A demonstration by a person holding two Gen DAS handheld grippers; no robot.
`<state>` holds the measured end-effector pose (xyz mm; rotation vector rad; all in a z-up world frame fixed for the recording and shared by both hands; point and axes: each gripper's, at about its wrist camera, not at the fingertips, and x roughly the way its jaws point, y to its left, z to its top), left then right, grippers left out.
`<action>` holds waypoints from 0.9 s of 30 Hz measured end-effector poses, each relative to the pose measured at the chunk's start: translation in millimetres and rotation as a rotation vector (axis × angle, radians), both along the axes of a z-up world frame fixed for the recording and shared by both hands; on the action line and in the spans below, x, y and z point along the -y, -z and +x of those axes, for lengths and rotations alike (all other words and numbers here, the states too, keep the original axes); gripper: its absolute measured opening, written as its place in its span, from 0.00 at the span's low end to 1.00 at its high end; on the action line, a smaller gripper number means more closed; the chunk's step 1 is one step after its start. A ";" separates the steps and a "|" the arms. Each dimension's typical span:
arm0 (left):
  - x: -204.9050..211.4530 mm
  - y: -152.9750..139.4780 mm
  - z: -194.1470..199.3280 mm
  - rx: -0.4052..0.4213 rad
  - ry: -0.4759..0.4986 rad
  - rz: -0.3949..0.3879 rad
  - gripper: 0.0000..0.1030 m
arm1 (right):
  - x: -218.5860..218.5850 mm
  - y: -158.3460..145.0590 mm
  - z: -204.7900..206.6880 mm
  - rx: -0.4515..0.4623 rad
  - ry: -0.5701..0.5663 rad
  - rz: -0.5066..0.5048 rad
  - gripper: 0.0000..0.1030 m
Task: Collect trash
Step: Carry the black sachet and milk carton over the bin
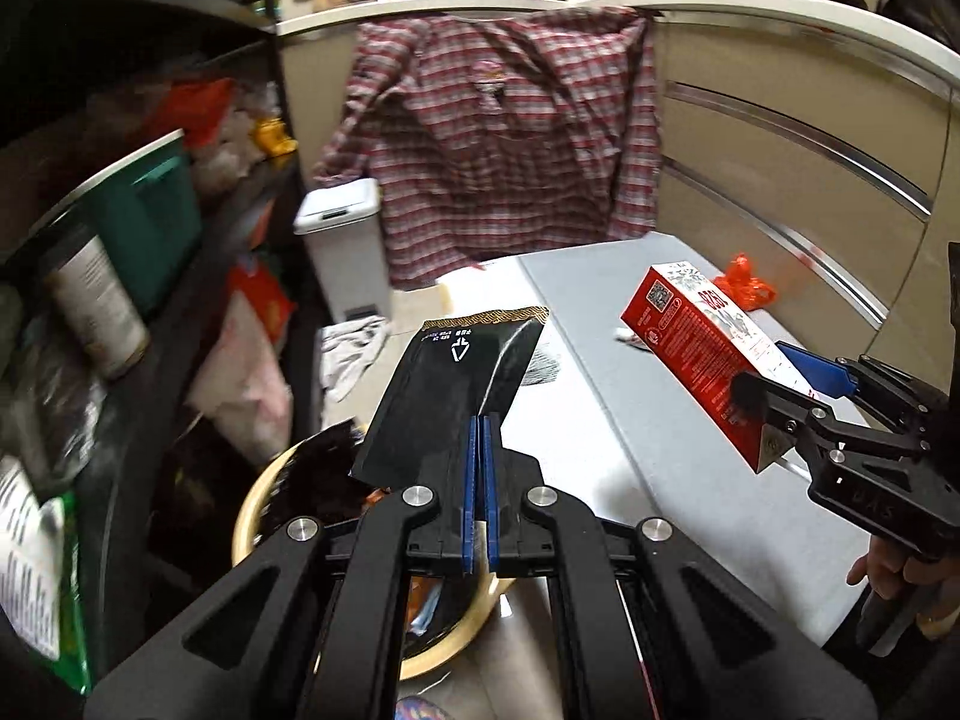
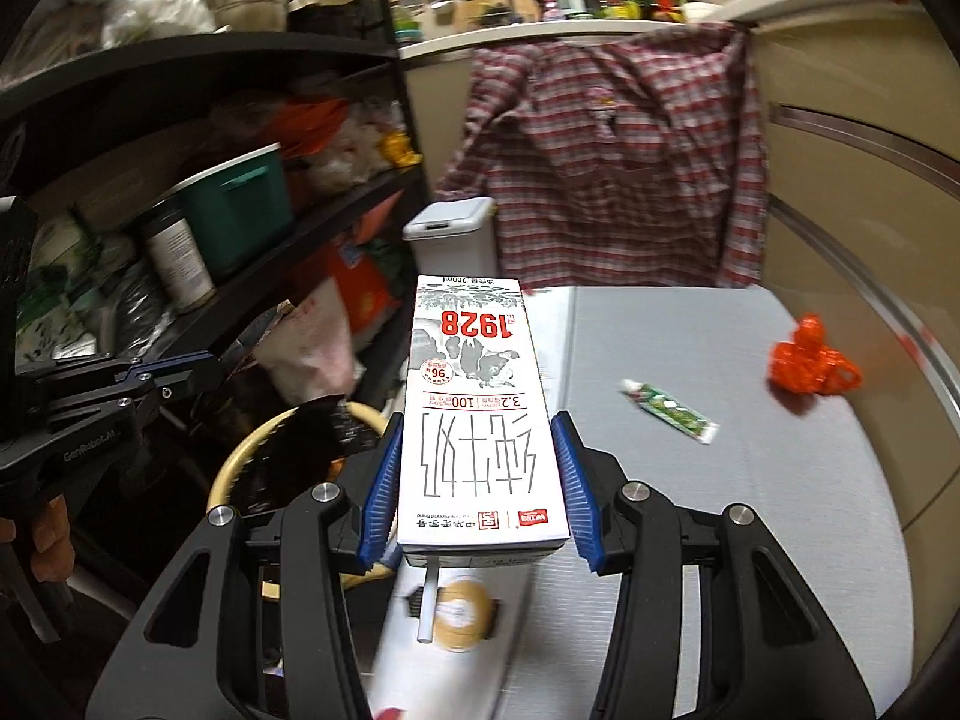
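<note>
Your left hand-held gripper [image 1: 478,438] is fully closed, pinching the black foil packet [image 1: 451,390] by its lower edge so that the thin sheet stands up and does not flop. Your right hand-held gripper [image 2: 477,477] clamps the milk carton [image 2: 474,414] across its narrow sides, half wide, which I judge keeps it steady for dropping. Both pieces hang above the round basket [image 1: 252,510] beside the table [image 1: 630,420], probably the collecting place. An orange bag [image 2: 810,363] and a small green sachet [image 2: 672,411] lie on the table, not yet collected. The basket's contents are mostly hidden behind the packet, and the shelves at the left are blurred.
</note>
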<state>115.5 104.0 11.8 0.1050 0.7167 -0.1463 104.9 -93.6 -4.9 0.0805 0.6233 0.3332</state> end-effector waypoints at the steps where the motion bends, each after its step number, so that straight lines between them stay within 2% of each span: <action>1: -6.0 0.7 -1.6 -0.002 -0.011 -0.003 0.02 | -8.0 0.3 -0.7 -0.004 -0.012 0.000 0.47; 14: -65.3 15.5 -6.1 0.004 -0.123 0.011 0.02 | -80.4 20.9 4.0 -0.061 -0.105 -0.033 0.47; 20: -91.1 30.3 0.7 -0.047 -0.176 0.020 0.02 | -112.1 31.9 8.2 -0.085 -0.142 -0.054 0.47; 27: -105.7 41.0 6.3 -0.072 -0.189 0.020 0.02 | -143.9 37.1 13.9 -0.099 -0.182 -0.068 0.47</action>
